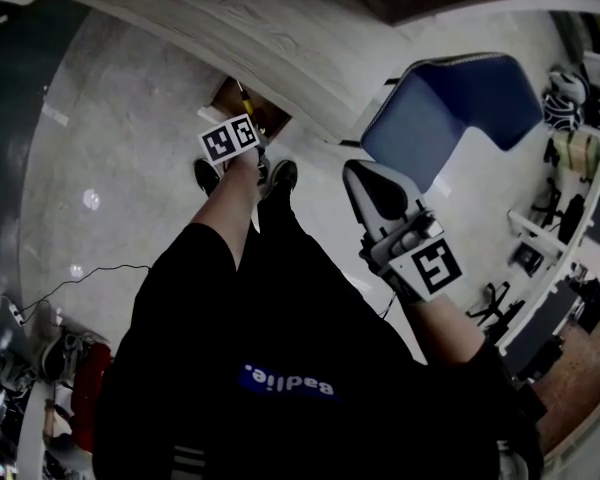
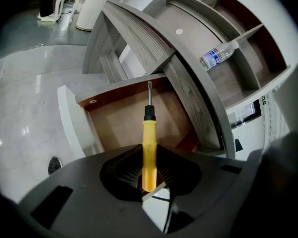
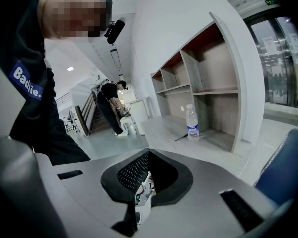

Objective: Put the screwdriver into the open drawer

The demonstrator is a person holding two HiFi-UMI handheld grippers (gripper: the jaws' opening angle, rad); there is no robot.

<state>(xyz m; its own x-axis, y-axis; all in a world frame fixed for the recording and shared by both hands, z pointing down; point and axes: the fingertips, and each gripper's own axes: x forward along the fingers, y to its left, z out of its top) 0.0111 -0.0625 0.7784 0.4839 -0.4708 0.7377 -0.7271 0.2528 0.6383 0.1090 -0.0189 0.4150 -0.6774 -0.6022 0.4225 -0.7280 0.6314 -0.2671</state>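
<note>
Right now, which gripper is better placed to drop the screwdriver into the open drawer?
Left: the left gripper grips the screwdriver by its yellow handle, tip aimed into the open drawer. The right gripper holds nothing and faces the shelves.

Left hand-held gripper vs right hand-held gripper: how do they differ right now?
The left hand-held gripper grips the yellow screwdriver; the right hand-held gripper is empty, jaws seemingly together. The left one aims down into the open drawer; the right one faces shelves with a water bottle. Both carry marker cubes.
</note>
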